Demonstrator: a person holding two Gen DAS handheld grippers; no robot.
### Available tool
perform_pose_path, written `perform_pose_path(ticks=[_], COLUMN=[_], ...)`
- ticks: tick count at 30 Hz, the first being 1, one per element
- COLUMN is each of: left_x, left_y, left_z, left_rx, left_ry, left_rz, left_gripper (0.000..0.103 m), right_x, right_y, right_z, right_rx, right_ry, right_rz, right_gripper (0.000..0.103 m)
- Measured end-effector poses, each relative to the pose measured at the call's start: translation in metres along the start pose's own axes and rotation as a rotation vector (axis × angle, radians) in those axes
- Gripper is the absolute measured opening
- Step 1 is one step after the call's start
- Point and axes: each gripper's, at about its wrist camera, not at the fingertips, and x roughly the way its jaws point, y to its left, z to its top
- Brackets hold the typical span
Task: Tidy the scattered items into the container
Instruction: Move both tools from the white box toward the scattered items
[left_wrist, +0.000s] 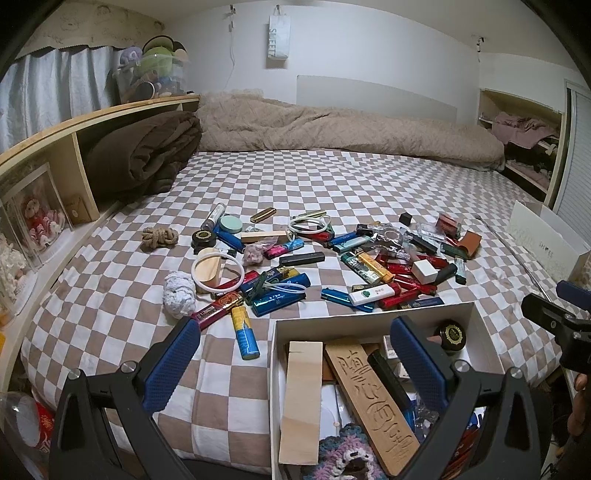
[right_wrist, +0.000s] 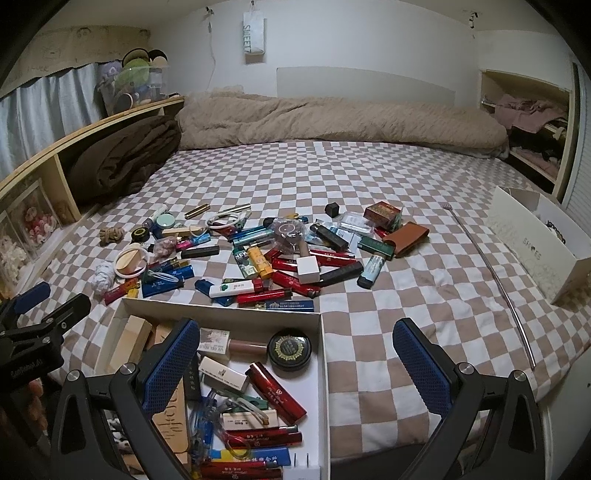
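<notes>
Right now both your left gripper (left_wrist: 295, 363) and right gripper (right_wrist: 295, 363) are spread empty over the box (right_wrist: 322, 332); the lighters (right_wrist: 264, 295) lie just beyond its far wall, crosswise.

Dim, flat indoor light; soft shadows; sharp focus; fisheye bending, dark corners.
</notes>
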Motion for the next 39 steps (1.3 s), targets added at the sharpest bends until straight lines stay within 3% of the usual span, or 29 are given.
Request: perform_pose_path(ticks=[19, 29, 39], left_x=[0.026, 0.045, 0.051], left_y=[0.011, 0.045, 0.095], left_z=[-0.003, -0.01, -0.016], left_rx=[-0.005, -0.072, -0.116], left_ry=[0.054, 0.118, 0.134], left_rz=[0.015, 0.031, 0.179], left_gripper=[0.103, 0.103, 0.103], right_x=[0.026, 0.042, 0.052], right_y=[0.004, -0.001, -0.013], right_z=[-0.003, -0.005, -0.008], right_rx=[-0.016, -0.014, 0.016], right_ry=[0.061, 0.094, 0.109], right_rz=[-0.005, -0.014, -0.01], right_gripper=[0.103, 0.103, 0.103])
